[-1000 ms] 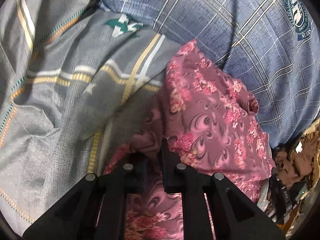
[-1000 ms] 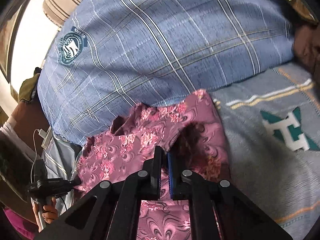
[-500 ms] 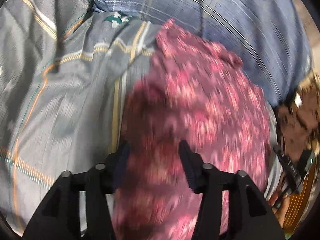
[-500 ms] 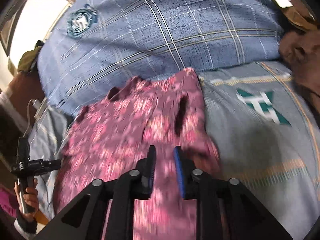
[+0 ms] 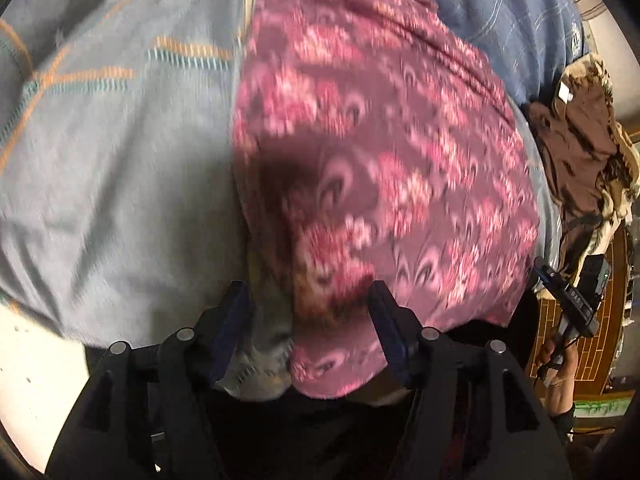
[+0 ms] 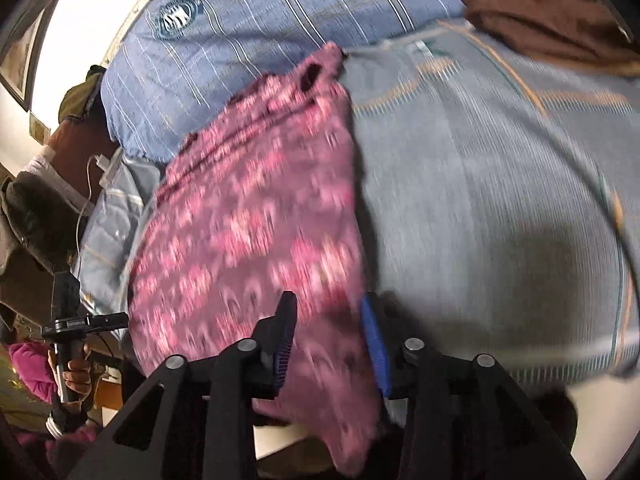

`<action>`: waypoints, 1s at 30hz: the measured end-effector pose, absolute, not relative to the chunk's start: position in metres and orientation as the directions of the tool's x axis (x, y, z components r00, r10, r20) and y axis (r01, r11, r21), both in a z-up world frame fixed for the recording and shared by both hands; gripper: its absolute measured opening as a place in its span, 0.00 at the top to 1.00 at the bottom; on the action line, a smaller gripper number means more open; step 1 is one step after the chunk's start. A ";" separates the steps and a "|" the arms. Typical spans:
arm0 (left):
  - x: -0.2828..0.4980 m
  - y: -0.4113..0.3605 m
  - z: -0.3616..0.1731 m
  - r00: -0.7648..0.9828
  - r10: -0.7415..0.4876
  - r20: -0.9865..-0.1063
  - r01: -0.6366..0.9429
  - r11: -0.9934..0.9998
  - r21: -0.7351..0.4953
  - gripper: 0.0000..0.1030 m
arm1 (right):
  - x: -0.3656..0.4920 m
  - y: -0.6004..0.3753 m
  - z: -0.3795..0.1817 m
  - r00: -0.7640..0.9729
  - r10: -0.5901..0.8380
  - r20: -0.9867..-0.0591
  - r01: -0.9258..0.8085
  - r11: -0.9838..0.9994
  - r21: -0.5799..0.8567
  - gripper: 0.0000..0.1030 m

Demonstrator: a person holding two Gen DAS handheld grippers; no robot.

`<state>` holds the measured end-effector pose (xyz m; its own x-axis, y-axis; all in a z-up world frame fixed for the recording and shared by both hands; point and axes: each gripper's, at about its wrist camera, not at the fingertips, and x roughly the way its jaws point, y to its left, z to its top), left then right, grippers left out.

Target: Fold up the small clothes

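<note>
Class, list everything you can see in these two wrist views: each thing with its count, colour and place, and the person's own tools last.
Floral garment: one, maroon-pink, spread on the grey cloth.
Grey cloth: one, orange and teal lines, under the garment.
Blue plaid pillow: one, crest badge, beyond the garment.
Brown clothing: one heap, far right in the right view.
Left gripper: black, jaws open over the garment's near edge.
Right gripper: black, blue pads, jaws open.
</note>
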<state>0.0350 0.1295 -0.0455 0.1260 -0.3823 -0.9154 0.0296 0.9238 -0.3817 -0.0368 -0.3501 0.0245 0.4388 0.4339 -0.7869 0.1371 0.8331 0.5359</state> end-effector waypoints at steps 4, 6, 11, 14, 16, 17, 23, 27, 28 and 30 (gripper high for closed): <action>0.032 0.120 -0.047 0.135 -0.385 -0.913 0.030 0.923 -0.385 0.33 | -0.050 -0.334 0.017 0.413 0.436 -0.799 0.090 0.854 0.513 0.62; 0.034 0.119 -0.046 0.136 -0.389 -0.911 0.018 0.920 -0.390 0.33 | -0.050 -0.323 0.020 0.401 0.420 -0.814 0.042 0.879 0.475 0.68; 0.033 0.134 -0.045 0.150 -0.408 -0.900 -0.016 0.910 -0.415 0.33 | -0.054 -0.303 0.038 0.415 0.366 -0.833 -0.047 0.923 0.382 0.95; 0.028 0.148 -0.044 0.162 -0.443 -0.882 -0.059 0.887 -0.457 0.33 | -0.055 -0.335 0.060 0.535 0.434 -0.724 0.027 0.849 0.528 0.96; 0.024 0.151 -0.045 0.162 -0.458 -0.874 -0.075 0.877 -0.474 0.33 | -0.054 -0.357 0.066 0.591 0.464 -0.659 0.064 0.788 0.612 0.96; 0.022 0.151 -0.047 0.160 -0.468 -0.869 -0.079 0.872 -0.484 0.33 | -0.051 -0.364 0.067 0.607 0.465 -0.645 0.079 0.772 0.630 0.96; 0.007 0.135 -0.058 0.109 -0.511 -0.852 -0.062 0.852 -0.519 0.33 | -0.035 -0.395 0.045 0.620 0.438 -0.651 0.184 0.725 0.663 0.96; -0.002 0.108 -0.053 0.080 -0.510 -0.856 0.041 0.860 -0.509 0.33 | -0.033 -0.394 0.037 0.606 0.437 -0.664 0.198 0.726 0.659 0.96; -0.004 0.101 -0.052 0.069 -0.501 -0.863 0.070 0.865 -0.497 0.33 | -0.033 -0.392 0.037 0.602 0.438 -0.667 0.193 0.731 0.654 0.96; -0.009 0.089 -0.058 0.026 -0.476 -0.879 0.104 0.876 -0.471 0.32 | -0.034 -0.392 0.036 0.599 0.439 -0.670 0.190 0.735 0.651 0.96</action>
<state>-0.0089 0.0886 -0.0576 0.0264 -0.4763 -0.8789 0.1044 0.8757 -0.4714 -0.0337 -0.3919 0.0362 0.5986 0.4390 -0.6701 0.1903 0.7346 0.6512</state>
